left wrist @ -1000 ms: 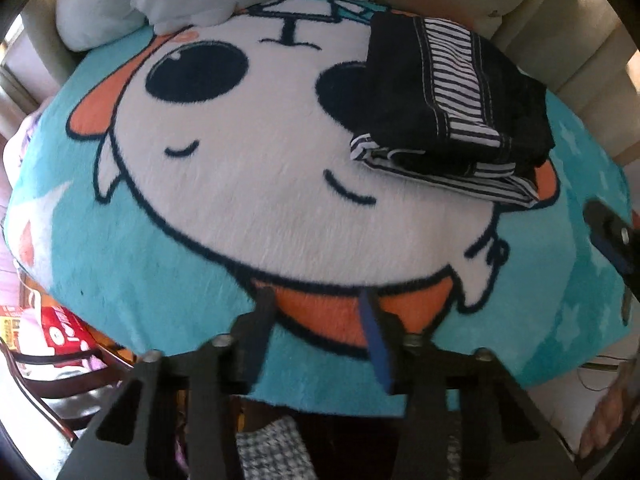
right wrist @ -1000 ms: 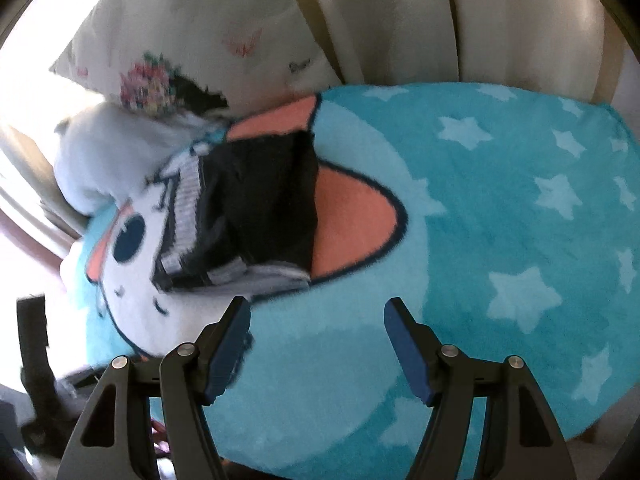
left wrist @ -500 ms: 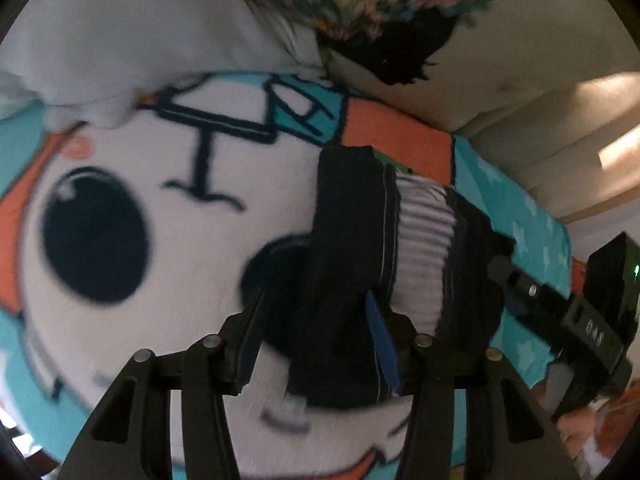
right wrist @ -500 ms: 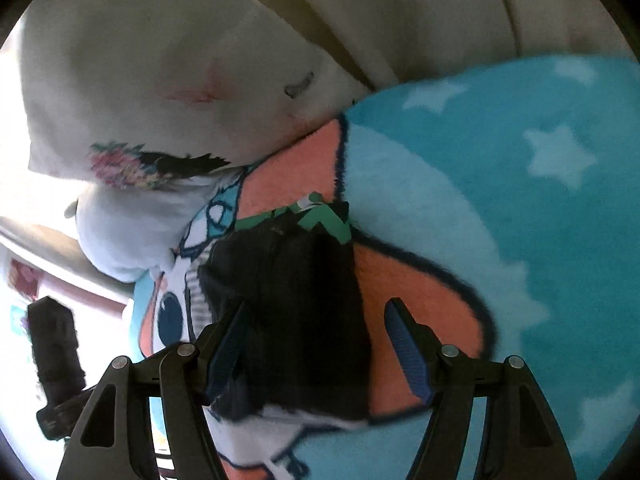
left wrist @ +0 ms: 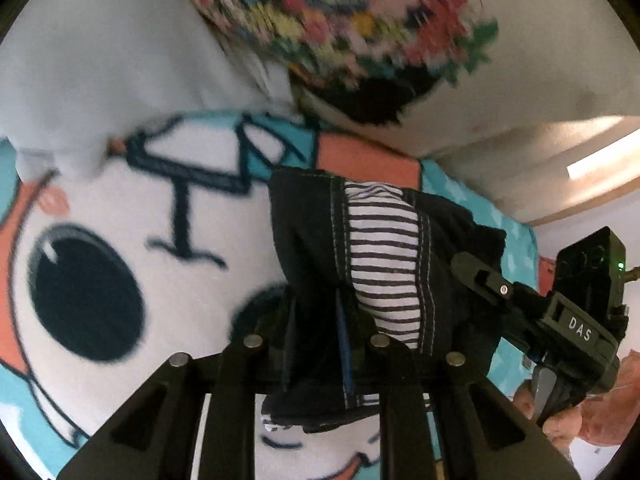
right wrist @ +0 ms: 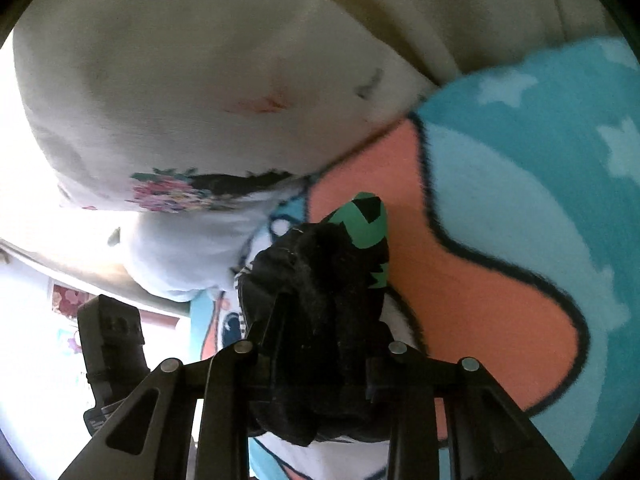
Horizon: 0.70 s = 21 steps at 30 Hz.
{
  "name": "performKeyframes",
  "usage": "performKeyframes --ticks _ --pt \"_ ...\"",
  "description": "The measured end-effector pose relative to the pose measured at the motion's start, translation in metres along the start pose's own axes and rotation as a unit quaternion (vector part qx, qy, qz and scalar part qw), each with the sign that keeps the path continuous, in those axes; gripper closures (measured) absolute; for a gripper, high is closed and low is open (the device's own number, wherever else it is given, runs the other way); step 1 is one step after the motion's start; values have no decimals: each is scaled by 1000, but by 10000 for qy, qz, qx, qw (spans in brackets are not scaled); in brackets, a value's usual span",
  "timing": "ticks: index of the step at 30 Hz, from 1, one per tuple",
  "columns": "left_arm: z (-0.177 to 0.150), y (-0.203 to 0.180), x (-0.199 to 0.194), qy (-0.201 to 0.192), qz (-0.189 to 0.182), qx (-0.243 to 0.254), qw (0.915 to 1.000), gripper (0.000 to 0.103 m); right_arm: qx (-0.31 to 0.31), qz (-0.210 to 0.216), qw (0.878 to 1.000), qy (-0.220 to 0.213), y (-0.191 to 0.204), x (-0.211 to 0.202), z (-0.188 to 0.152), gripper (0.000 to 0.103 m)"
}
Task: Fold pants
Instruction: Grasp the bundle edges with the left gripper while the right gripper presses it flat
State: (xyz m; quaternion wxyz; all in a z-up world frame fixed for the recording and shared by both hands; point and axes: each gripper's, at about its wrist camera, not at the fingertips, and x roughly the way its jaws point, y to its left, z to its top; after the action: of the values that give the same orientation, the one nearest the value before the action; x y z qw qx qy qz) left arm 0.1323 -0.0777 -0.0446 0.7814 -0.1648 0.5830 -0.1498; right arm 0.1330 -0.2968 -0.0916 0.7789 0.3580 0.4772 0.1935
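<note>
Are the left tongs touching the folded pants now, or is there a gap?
Touching. The left wrist view shows the left tongs closed into the dark fabric of the folded pants, with cloth bunched between the fingers.

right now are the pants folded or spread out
Folded: the pants sit as a compact layered bundle on the blanket, both grippers' jaws closed on it.

One pants [left wrist: 380, 272], two pillows [left wrist: 120, 60], one blanket [left wrist: 120, 216]

I can't see my right gripper [right wrist: 320, 344] fingertips; the folded pants [right wrist: 320, 280] bury them. The floral pillow [left wrist: 340, 20] is blurred.
</note>
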Motion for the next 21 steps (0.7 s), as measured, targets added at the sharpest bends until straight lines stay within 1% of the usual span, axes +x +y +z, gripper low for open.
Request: performKeyframes --ticks 2,3,4,5,6,7,8,10,12,14,15,16,18,19,21 --pt "5 7 3 -42 150 -73 9999 85 -72 -108 9999 -10 3 7 3 71" --pt "7 11 7 -41 256 -83 9996 82 -89 -204 9998 10 2 14 4 71" --pt "8 14 13 4 371 -65 9993 74 -126 -295 9995 21 1 19 4 67" --pt "7 18 20 90 526 -71 9986 71 -227 -565 9981 48 -1 27 3 64" --pt "5 21 24 164 581 -107 9981 71 -268 -752 9968 67 -2 31 2 60" --pt "3 25 25 219 534 -174 9982 71 -267 -904 9955 94 -6 33 2 58" --pt "1 27 21 189 454 -233 9985 70 -199 -867 9960 92 -8 31 1 57" --pt "-2 29 12 94 433 -274 9986 67 -226 -889 9957 -110 -2 16 0 57" --pt "-7 30 0 -60 501 -310 9982 63 -554 -1158 9904 -508 17 -8 -4 57" --pt "-11 32 -12 -198 585 -323 9976 59 -852 -1233 9849 -863 38 -30 -12 57" --pt "-10 38 -17 -245 619 -332 9972 58 -950 -1205 9840 -904 45 -33 -16 58" --pt "-12 40 -20 -290 676 -341 9967 58 -1072 -1142 9840 -846 53 -32 -21 62" --pt "-14 40 -24 -383 798 -338 9955 58 -1312 -1067 9840 -562 62 -18 -29 64" --pt "-18 39 -27 -445 880 -315 9946 58 -1411 -1096 9832 -367 63 -5 -32 64" --pt "-28 35 -38 -579 1050 -206 9926 58 -1448 -1319 9806 2 51 23 -40 64"
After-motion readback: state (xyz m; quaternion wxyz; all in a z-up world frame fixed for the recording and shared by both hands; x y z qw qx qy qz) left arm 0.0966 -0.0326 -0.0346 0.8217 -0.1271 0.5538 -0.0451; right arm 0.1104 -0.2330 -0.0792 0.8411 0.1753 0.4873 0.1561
